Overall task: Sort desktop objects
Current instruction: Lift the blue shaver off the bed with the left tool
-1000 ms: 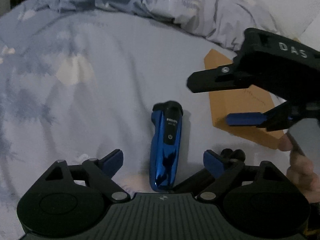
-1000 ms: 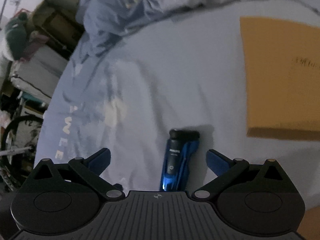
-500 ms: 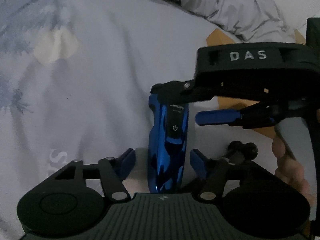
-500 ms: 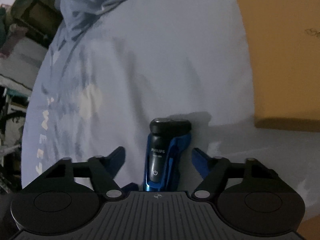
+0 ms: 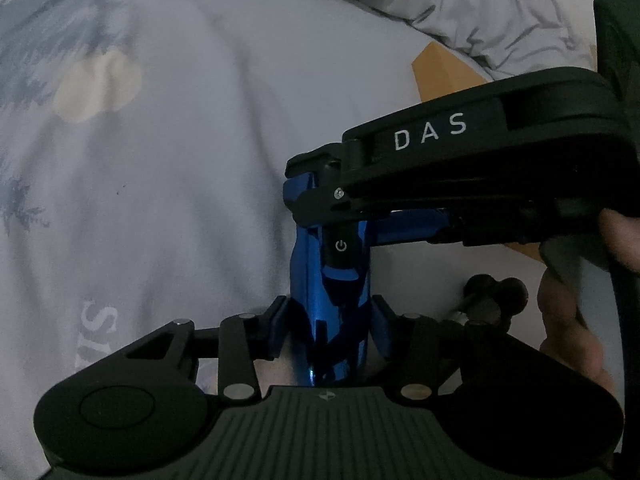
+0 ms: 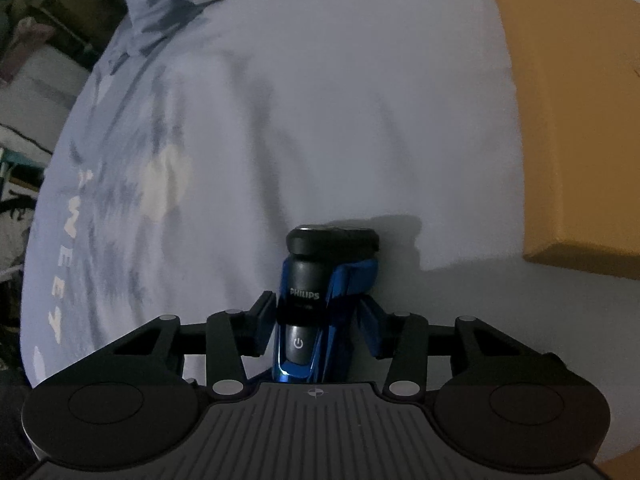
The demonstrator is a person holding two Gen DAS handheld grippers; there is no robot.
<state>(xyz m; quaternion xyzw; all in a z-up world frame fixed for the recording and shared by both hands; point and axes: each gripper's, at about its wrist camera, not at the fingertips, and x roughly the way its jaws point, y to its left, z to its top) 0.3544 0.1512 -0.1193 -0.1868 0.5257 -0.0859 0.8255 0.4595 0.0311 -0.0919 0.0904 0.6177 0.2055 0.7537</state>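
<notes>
A rumpled pale blue printed bedsheet (image 5: 192, 128) is covering the bed, and a flat orange-brown cardboard box (image 6: 576, 112) is lying toward its right edge. The glossy blue Philips electric shaver with a black head (image 6: 320, 280) is lying mid-bed. The left claw (image 5: 330, 322) is closing its pads against the shaver's lower body, while the right claw (image 6: 318, 320) is pinching it just below the head, crossing over it in the left view.
</notes>
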